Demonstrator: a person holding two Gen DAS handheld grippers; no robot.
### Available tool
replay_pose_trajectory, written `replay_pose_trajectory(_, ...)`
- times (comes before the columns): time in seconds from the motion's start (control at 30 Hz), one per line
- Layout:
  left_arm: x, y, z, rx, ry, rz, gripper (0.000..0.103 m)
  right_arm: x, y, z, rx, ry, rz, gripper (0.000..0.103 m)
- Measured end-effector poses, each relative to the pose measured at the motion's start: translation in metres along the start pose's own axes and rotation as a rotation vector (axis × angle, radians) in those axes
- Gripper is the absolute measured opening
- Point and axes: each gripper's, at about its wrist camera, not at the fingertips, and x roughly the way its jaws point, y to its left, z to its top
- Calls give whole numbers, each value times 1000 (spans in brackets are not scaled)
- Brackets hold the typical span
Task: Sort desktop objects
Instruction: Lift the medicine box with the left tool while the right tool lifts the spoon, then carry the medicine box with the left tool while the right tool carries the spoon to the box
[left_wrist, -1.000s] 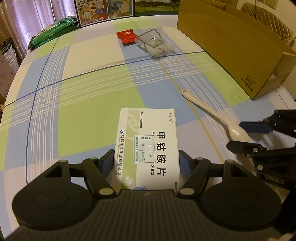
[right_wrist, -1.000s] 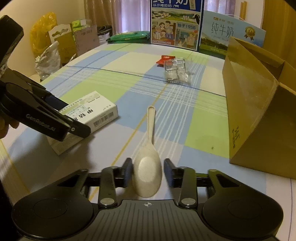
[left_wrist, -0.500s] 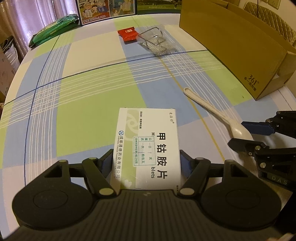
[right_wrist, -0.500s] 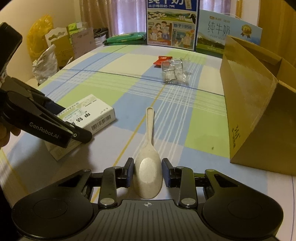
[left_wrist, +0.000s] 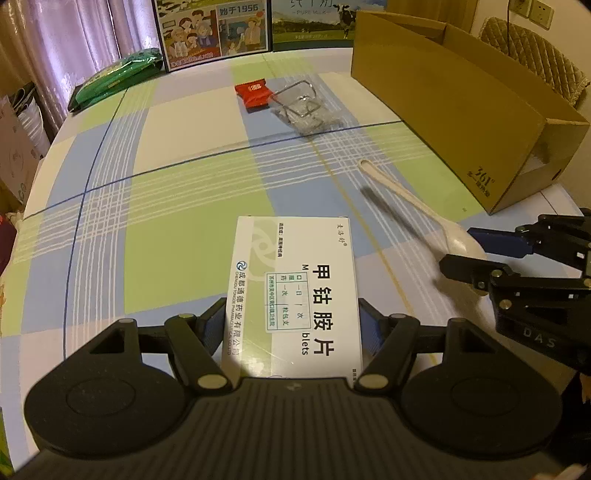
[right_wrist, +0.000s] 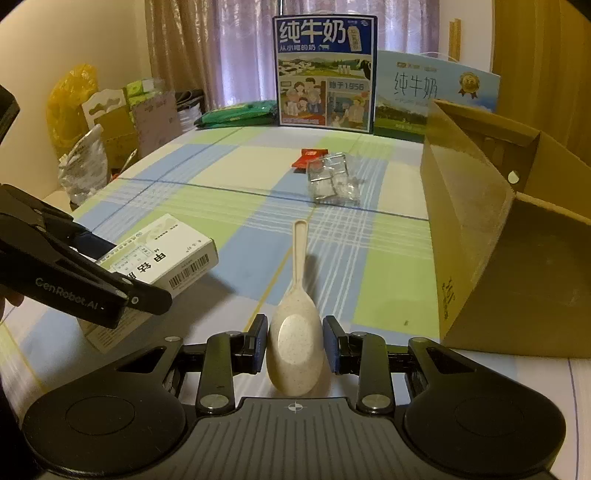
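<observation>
Medicine box (left_wrist: 295, 291) sits clamped between your left gripper (left_wrist: 293, 328) fingers, well left of the carton (left_wrist: 461, 110), its long axis running straight ahead. To its right, the spoon (right_wrist: 295, 332) has its bowl pinched in your right gripper (right_wrist: 294, 343), handle pointing away. The carton lies forward and right, nearer your right hand, so the spoon looks likeliest to go first.

My checked tablecloth (left_wrist: 177, 206) carried a red packet (left_wrist: 254, 95), a clear wrapped bundle (left_wrist: 306, 112), the cardboard box (left_wrist: 461, 110), a green pack (left_wrist: 118, 77) and milk cartons (right_wrist: 325, 74).
</observation>
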Motion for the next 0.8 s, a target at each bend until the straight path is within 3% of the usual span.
replay_pose_trajectory(0.8,-58,-14,2,-20,-68,5,67,-58,-2,8,43,-73,-33,29)
